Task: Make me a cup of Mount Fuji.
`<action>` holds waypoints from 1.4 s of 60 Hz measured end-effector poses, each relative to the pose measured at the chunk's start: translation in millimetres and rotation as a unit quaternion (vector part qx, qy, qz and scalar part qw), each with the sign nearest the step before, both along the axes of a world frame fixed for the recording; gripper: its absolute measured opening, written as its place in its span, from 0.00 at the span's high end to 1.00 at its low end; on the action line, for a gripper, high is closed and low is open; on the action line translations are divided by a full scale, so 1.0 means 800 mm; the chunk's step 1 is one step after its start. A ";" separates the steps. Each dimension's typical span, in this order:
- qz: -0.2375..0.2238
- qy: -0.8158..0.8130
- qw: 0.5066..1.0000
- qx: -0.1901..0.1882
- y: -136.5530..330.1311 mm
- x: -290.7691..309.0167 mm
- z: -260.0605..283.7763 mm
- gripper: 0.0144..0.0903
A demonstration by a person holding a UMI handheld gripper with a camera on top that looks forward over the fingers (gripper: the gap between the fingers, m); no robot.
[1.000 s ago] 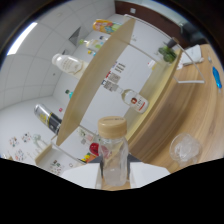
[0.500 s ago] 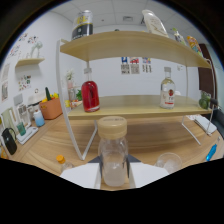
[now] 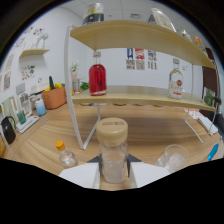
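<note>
We have the claw (image 3: 114, 175) clamped on a clear jar (image 3: 113, 157) with a pale wooden-looking lid, the two white fingers (image 3: 82, 175) pressing against its sides, and the jar stands upright between them, right up close to us. Beyond it spreads the wooden worktop (image 3: 145, 137), and on that a white-framed shelf rack (image 3: 140, 95) with two light wood boards. On the lower board we spot a red bottle (image 3: 97, 75) toward the left end and a clear bottle with a red label (image 3: 175, 84) well apart from it toward the right end. Up on the top board sits a dark can or jar (image 3: 93, 13), only partly visible. Just to the right of the held jar, on the worktop, there is an empty clear glass (image 3: 173, 158), near our right finger. To the left of the jar lies a small clear bottle with an orange cap (image 3: 63, 153), tipped on its side. Farther left by the wall we see an orange pot (image 3: 54, 97) holding greenery, and a light blue cup (image 3: 40, 106) just beside it. Small posters (image 3: 137, 55) hang on the white wall behind the rack.
</note>
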State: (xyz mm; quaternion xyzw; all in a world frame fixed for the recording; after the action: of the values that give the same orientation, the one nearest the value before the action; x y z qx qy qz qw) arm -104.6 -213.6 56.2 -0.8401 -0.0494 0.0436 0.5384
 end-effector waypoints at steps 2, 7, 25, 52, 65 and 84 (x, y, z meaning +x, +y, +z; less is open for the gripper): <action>0.000 -0.002 1.000 0.002 -0.004 0.000 0.000 0.66; -0.001 0.000 1.000 0.006 -0.009 -0.001 0.001 0.65; -0.016 0.020 0.999 -0.019 -0.033 0.005 0.026 0.06; -0.077 -0.010 0.997 -0.015 -0.119 0.120 0.113 0.05; -0.107 -0.005 0.994 -0.012 -0.112 0.174 0.167 0.06; -0.066 0.026 0.991 0.113 0.005 0.164 0.393 0.06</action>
State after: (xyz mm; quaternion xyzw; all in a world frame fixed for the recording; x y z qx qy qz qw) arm 26.4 -209.4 370.6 -0.7739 0.0155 0.0238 0.6327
